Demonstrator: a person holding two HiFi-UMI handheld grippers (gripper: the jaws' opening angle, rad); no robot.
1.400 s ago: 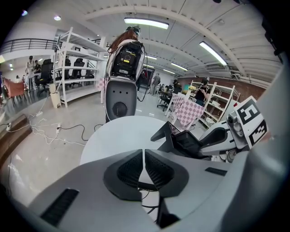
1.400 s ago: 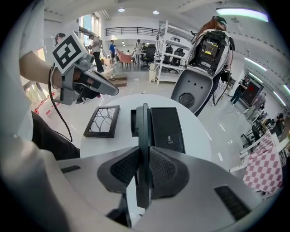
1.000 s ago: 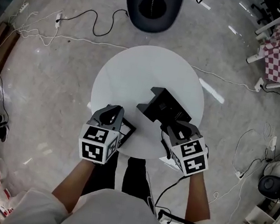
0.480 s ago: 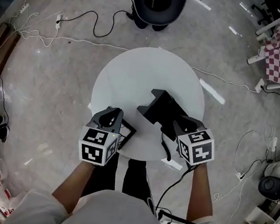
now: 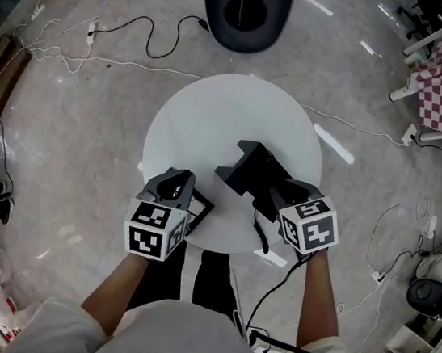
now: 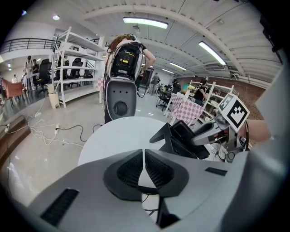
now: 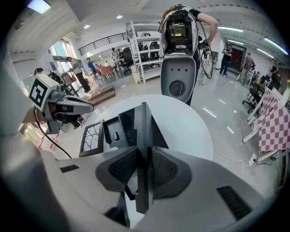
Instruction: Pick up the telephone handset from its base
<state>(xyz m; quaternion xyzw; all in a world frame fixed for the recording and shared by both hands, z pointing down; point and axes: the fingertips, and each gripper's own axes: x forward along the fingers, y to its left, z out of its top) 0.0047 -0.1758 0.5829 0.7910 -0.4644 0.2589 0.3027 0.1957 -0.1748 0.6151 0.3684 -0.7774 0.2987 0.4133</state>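
Your open room lies over the far and left parts of the round white tabletop (image 5: 212,121). The telephone base (image 5: 247,167) sits in the near right part, close to the near edge, and its cord (image 5: 260,233) drops over that edge. A flat black panel (image 5: 200,206) lies at the near edge, just beside your left gripper (image 6: 144,156). Beyond the far edge a dark rounded unit (image 5: 245,8) stands on the floor, and cables (image 5: 134,37) trail across the floor to the left and right.

Your right gripper (image 7: 144,156) points steeply down at the near right end of the phone, with its marker cube (image 5: 309,224) facing up. The telephone handset (image 7: 142,122) stands edge-on between its jaws. They have just been opening, yet the pads lie against both faces. I cannot tell whether the handset is clear of the base.

Your left gripper tilts down over the near edge, its jaws closed together and empty. Both forearms reach straight forward.
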